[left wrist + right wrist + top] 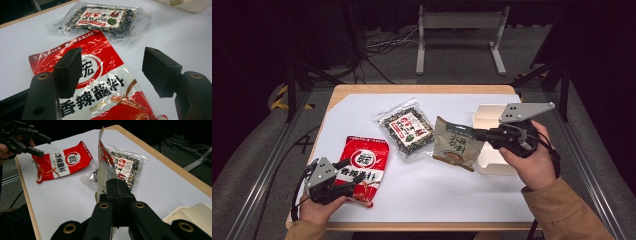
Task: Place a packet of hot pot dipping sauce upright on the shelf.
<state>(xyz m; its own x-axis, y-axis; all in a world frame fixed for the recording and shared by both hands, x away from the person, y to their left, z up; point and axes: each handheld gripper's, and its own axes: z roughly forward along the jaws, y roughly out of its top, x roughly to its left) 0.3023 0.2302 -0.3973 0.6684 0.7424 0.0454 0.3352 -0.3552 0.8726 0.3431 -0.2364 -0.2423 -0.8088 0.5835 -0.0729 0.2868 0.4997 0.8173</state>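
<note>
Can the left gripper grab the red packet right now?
Probably yes. The left gripper is open and sits right over the red packet, with its jaws either side of the packet's lower part. Nothing lies between them.

White characters reading 香辣蘸料 are printed across the red seasoning packet (100, 85) at the lower centre of the left gripper view. On the band along its top edge, 专注蘸料40年 and 卖出10亿 can be made out, though partly lost in glare. A round red-and-white logo with a single character sits above the large lettering. The clear packet (100, 20) at the top of that frame bears a red-and-white label whose writing cannot be read. Green characters mark the beige pouch (457, 145) at centre right of the high view, too small to read.
</note>
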